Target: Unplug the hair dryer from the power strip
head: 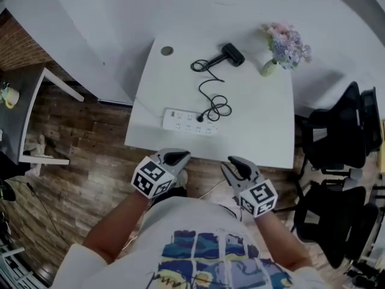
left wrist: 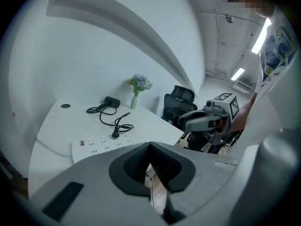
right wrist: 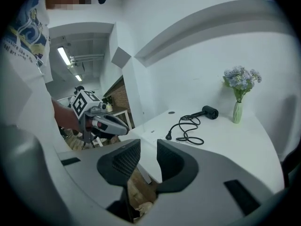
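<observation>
On the white table (head: pixel 264 131) lies a white power strip (head: pixel 191 121) near the front edge. The black plug (head: pixel 200 118) sits on it, and its cord (head: pixel 210 89) loops back to the black hair dryer (head: pixel 231 54) at the far side. Both grippers hover in front of the table's near edge, short of the strip. My left gripper (head: pixel 174 158) has its pads meeting at the tips with nothing between them (left wrist: pixel 149 147). My right gripper (head: pixel 236 164) is open and empty (right wrist: pixel 148 147). From the left gripper view the plug (left wrist: pixel 114 135) shows at the strip's (left wrist: pixel 101 145) far edge.
A small vase of flowers (head: pixel 283 47) stands at the table's far right corner. A round cable hole (head: pixel 167 50) is at the far left. Black office chairs (head: pixel 337 131) crowd the right side. A dark side table (head: pixel 30 113) stands on the wooden floor at the left.
</observation>
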The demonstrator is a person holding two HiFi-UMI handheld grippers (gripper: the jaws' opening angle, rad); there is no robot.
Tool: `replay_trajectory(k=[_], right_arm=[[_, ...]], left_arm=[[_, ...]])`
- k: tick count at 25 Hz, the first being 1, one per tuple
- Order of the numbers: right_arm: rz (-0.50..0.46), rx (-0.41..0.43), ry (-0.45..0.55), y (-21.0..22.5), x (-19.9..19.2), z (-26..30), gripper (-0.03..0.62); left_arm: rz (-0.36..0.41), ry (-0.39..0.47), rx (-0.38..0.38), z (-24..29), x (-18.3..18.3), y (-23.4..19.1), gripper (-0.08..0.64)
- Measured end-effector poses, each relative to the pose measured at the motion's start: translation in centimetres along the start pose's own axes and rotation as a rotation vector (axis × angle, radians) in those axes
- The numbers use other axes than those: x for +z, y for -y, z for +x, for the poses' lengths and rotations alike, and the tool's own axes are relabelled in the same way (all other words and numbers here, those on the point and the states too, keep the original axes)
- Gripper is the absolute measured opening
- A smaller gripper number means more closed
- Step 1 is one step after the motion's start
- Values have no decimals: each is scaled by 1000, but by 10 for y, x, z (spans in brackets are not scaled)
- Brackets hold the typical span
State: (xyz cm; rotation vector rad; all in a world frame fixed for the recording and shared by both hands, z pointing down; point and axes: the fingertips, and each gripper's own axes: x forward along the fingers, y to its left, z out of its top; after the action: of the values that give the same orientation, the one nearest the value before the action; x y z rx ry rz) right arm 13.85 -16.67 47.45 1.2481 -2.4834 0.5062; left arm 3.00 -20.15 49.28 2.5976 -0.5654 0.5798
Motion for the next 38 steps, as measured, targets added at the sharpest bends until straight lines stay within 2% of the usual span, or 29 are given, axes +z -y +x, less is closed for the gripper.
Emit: replay_trajectory(k=[10, 19, 23, 38], right_arm=[[15, -69, -72, 28, 3, 86, 109], [32, -11, -116, 53, 0, 151, 110], [36, 13, -147, 66, -1, 174, 110], [56, 34, -224, 93, -17, 216, 126]], left_arm=[[42, -79, -63, 35, -7, -80, 1], [17, -137, -19, 67, -20, -126, 2], [-16, -165, -9, 79, -28, -137, 2], [29, -278, -11, 96, -45, -150, 0]])
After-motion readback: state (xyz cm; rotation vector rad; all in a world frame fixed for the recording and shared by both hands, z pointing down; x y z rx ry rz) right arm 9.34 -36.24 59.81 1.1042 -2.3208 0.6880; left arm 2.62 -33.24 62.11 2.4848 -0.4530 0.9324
